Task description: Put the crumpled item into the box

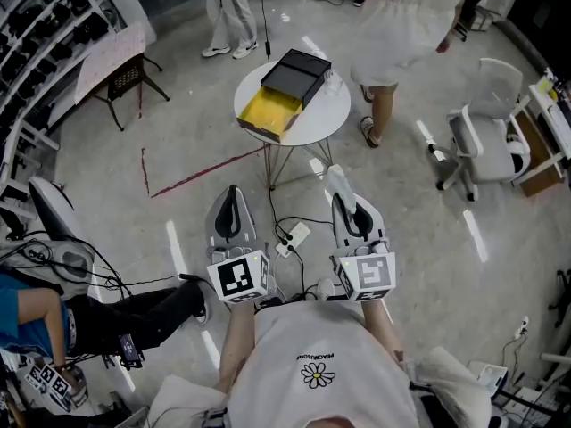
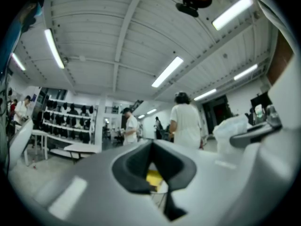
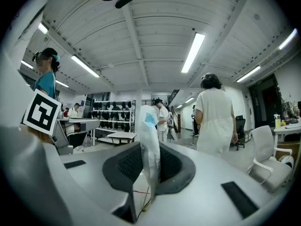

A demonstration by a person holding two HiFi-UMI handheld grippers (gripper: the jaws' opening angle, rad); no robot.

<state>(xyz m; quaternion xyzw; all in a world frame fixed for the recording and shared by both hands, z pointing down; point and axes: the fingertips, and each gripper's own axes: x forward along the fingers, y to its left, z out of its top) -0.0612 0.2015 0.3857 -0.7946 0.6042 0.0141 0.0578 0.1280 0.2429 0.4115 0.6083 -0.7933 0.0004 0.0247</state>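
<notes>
On the round white table [image 1: 332, 119] ahead lies an open box [image 1: 268, 112] with a yellow inside, its black lid [image 1: 297, 74] partly over the far end. My right gripper [image 1: 344, 200] is held level and is shut on a white crumpled item [image 1: 336, 179], which sticks out past the fingertips. In the right gripper view the crumpled item [image 3: 149, 140] stands upright, pinched between the dark pads of the right gripper [image 3: 150, 160]. My left gripper [image 1: 234, 193] is level beside it, shut and empty. Through the left gripper [image 2: 153, 161], a bit of the yellow box [image 2: 154, 178] shows.
A person in white [image 1: 401, 25] stands at the table's far right side. A white office chair [image 1: 486, 136] is to the right and a black chair [image 1: 127, 80] to the far left. A power strip with cables [image 1: 293, 237] lies on the floor between me and the table.
</notes>
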